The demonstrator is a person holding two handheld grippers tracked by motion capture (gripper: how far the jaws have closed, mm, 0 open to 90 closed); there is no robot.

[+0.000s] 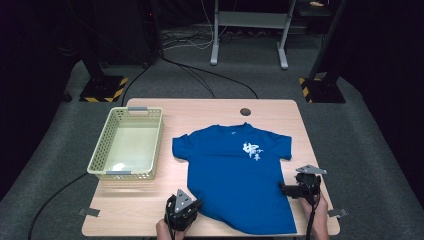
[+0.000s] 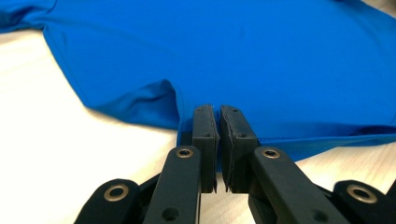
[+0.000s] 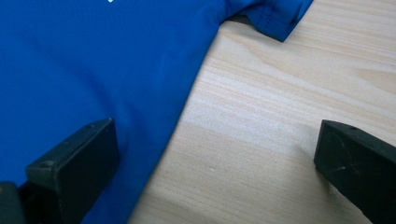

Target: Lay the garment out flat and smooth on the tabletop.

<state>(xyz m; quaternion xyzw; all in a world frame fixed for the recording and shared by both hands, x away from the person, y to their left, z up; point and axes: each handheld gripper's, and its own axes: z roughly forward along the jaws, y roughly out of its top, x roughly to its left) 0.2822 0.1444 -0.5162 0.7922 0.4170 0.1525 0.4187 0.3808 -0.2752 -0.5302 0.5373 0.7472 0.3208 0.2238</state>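
Observation:
A blue T-shirt (image 1: 235, 170) with white print on the chest lies flat on the wooden table (image 1: 200, 112), collar toward the far edge. My left gripper (image 1: 193, 205) is at the shirt's lower left hem, shut on the hem; in the left gripper view (image 2: 218, 116) the cloth (image 2: 233, 56) puckers up into the closed jaws. At the shirt's right side edge my right gripper (image 1: 286, 189) stands open. In the right gripper view (image 3: 217, 135), one jaw is over the blue cloth (image 3: 93, 60) and the other over bare wood.
A pale yellow plastic basket (image 1: 100, 160) stands at the table's left, empty inside. A round cable hole (image 1: 245, 111) lies near the far edge. Cables trail across the grey floor, and a metal frame (image 1: 250, 30) stands beyond the table.

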